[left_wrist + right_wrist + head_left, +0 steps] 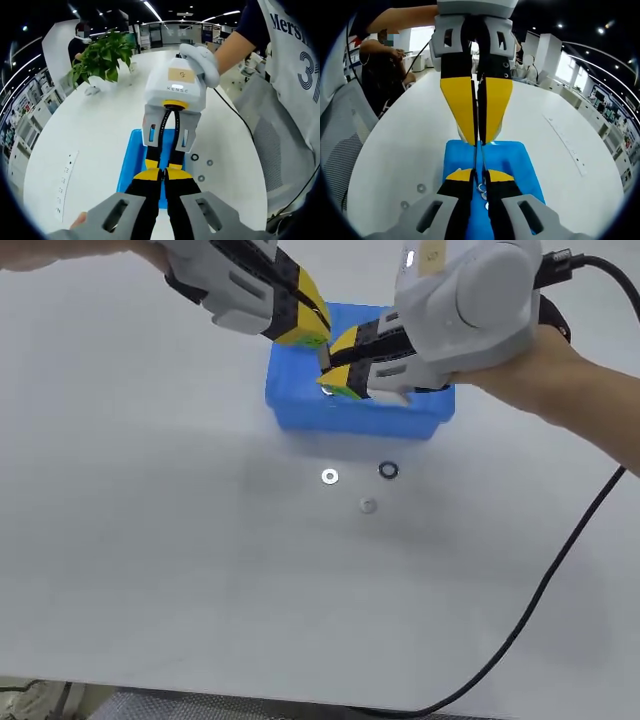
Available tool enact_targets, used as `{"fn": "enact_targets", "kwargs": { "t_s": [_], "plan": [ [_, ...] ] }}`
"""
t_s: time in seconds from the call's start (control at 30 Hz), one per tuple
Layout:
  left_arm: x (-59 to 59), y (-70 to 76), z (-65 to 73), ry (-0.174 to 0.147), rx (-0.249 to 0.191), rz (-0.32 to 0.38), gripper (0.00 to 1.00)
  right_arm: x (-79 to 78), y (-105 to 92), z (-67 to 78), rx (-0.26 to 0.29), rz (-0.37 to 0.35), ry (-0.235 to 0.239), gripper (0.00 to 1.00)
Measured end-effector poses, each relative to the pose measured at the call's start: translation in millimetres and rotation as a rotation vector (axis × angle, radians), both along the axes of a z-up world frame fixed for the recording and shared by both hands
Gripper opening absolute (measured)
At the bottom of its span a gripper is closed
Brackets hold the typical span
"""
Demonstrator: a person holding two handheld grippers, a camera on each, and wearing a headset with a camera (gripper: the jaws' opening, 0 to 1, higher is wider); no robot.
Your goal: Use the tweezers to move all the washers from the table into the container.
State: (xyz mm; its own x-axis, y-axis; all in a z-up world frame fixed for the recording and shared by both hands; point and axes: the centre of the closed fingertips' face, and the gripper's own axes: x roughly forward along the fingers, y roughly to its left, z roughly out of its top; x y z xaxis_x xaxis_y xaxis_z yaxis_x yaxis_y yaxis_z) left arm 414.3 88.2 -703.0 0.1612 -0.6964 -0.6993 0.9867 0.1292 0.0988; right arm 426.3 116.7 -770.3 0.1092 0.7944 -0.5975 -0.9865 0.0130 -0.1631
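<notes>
A blue container stands on the white table, and both grippers meet tip to tip above it. My left gripper comes in from the upper left, shut on thin tweezers that point down toward my right gripper. In the right gripper view, the right gripper's jaws close in on the tweezers' tips, where a silver washer hangs over the container. Three washers lie on the table in front of the container: a silver one, a dark one and a pale one.
A black cable trails from the right gripper across the table's right side to the front edge. A potted plant stands far back on the table. A person's hand holds the right gripper.
</notes>
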Motion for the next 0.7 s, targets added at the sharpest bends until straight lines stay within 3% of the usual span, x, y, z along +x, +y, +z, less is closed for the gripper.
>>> {"fn": "enact_targets", "kwargs": {
  "t_s": [0.6,0.7],
  "plan": [
    [-31.7,-7.4,46.2,-0.085,0.002,-0.008,0.06,-30.6,-9.8,52.2,0.038,-0.029,-0.082,0.11],
    [-38.6,-7.7,52.0,-0.098,0.005,-0.008,0.06,-32.6,-11.8,55.5,0.044,-0.029,-0.094,0.11]
  ]
}}
